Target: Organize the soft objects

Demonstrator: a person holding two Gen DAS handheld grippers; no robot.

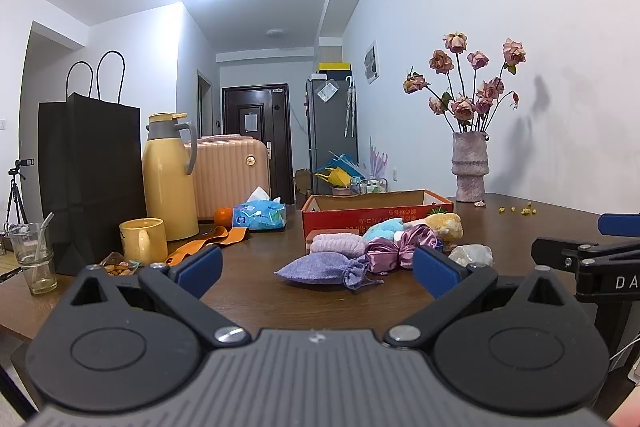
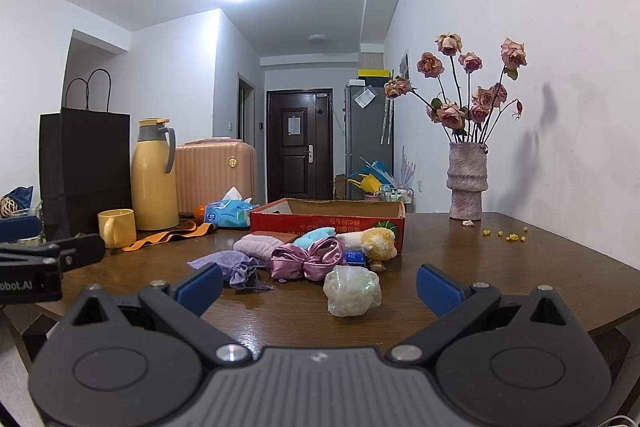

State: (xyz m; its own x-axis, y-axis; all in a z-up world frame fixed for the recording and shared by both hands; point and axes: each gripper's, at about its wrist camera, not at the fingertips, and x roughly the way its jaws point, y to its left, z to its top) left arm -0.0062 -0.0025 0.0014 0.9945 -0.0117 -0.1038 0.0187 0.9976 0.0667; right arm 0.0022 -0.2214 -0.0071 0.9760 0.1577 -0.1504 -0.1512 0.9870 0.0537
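While I am holding both tools level over the near edge of the brown table (image 2: 520, 267), my left gripper (image 1: 316, 269) and right gripper (image 2: 319, 285) are standing fully spread and gripping nothing. One lavender drawstring pouch (image 1: 320, 269) is lying flat just beyond my left jaws, its long axis running left to right and its gathered neck pointing right. One pink satin bow (image 2: 306, 259) is sitting just right of it, spread left to right. One clear crumpled bag (image 2: 352, 291) is lying nearest my right jaws. One folded pink towel (image 1: 336, 243), one light-blue plush (image 2: 314, 237) and one yellow plush (image 2: 376, 243) are resting against one open red cardboard box (image 2: 320, 223) at the far side.
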